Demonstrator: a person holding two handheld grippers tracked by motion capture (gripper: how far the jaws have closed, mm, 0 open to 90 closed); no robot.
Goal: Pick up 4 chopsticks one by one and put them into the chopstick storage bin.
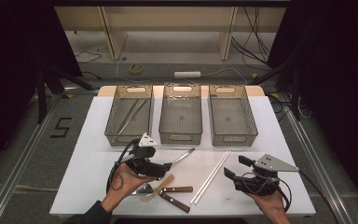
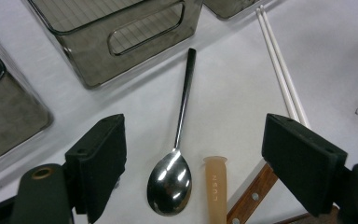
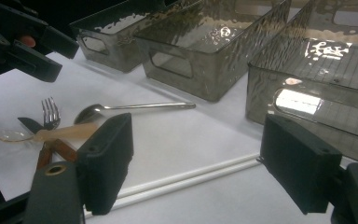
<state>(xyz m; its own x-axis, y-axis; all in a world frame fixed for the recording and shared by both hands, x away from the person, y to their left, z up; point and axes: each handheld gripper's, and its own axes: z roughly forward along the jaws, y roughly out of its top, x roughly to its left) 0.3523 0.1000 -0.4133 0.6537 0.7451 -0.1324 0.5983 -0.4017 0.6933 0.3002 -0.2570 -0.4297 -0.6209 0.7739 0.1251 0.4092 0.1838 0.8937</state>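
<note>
- Where the high view's lower left shows a hand, the left gripper (image 1: 165, 166) hovers above the cutlery with its jaws wide and holding nothing.
- In the left gripper view the spoon (image 2: 173, 161) lies on the white table (image 2: 233, 88) between those jaws, bowl at lower centre, handle pointing to the upper centre.
- Just right of the bowl lies a tan handle (image 2: 216, 186), then a wooden knife handle (image 2: 251, 196).
- White chopsticks (image 1: 211, 176) lie at centre, slanting up to the right.
- Three bins (image 1: 181, 119) stand across the upper middle.
- At lower right, the right gripper (image 1: 230, 177) has its jaws wide, empty.
</note>
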